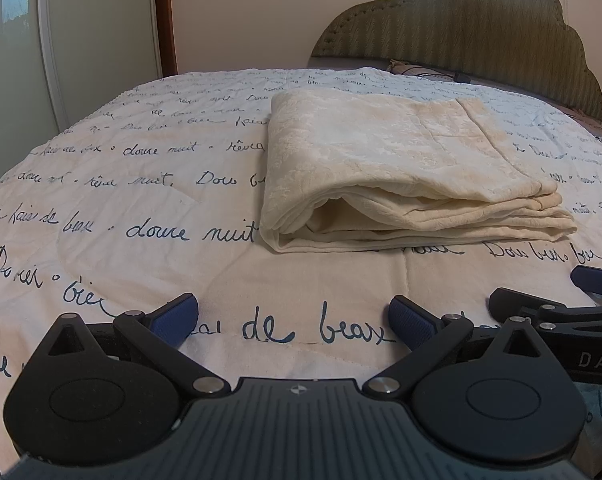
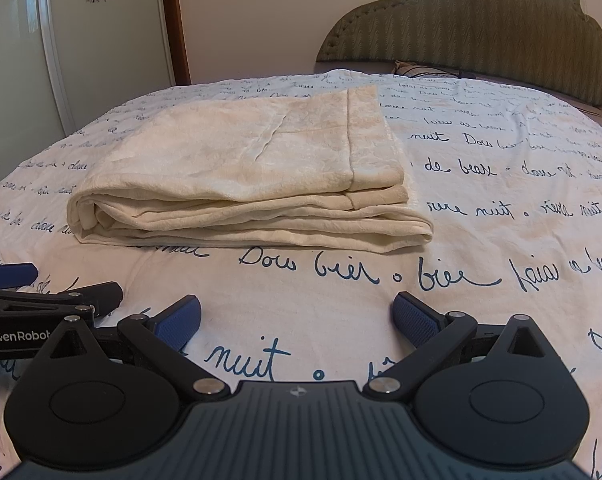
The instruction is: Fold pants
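The cream pants (image 1: 401,168) lie folded into a flat stack of layers on the bed; they also show in the right wrist view (image 2: 245,176). My left gripper (image 1: 293,320) is open and empty, low over the bedspread, short of the stack's near edge. My right gripper (image 2: 297,318) is open and empty too, beside the left one and equally short of the stack. The right gripper's blue-padded fingers (image 1: 593,278) show at the right edge of the left wrist view. The left gripper's fingers (image 2: 13,274) show at the left edge of the right wrist view.
The white bedspread (image 1: 149,216) with dark handwritten script covers the bed. A green padded headboard (image 1: 473,24) stands at the far end, with a pillow and a cable (image 1: 433,71) in front of it. A wardrobe (image 2: 81,40) stands at the left.
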Action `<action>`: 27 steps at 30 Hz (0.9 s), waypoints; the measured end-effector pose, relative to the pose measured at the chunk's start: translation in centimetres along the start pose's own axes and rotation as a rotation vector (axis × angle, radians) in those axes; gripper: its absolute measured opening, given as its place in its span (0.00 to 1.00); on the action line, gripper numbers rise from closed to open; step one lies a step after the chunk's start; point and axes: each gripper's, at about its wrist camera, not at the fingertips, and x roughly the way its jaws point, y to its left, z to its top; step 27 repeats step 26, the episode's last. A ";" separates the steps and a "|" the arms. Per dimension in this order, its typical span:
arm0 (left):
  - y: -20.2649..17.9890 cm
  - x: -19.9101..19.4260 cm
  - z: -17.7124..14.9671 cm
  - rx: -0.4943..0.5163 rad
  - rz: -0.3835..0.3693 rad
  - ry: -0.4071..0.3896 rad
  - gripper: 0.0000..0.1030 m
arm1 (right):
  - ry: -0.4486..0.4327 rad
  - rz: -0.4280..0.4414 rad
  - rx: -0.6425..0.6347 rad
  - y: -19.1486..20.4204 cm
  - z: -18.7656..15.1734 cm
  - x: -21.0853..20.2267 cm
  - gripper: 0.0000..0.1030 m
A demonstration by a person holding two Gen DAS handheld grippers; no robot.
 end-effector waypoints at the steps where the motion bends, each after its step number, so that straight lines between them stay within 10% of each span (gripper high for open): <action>1: 0.0 0.0 0.0 -0.002 -0.002 0.000 1.00 | -0.001 0.002 0.002 0.0 0.0 0.0 1.00; 27: 0.2 0.0 0.0 -0.019 -0.014 -0.004 1.00 | -0.002 0.001 0.003 0.0 0.0 0.0 1.00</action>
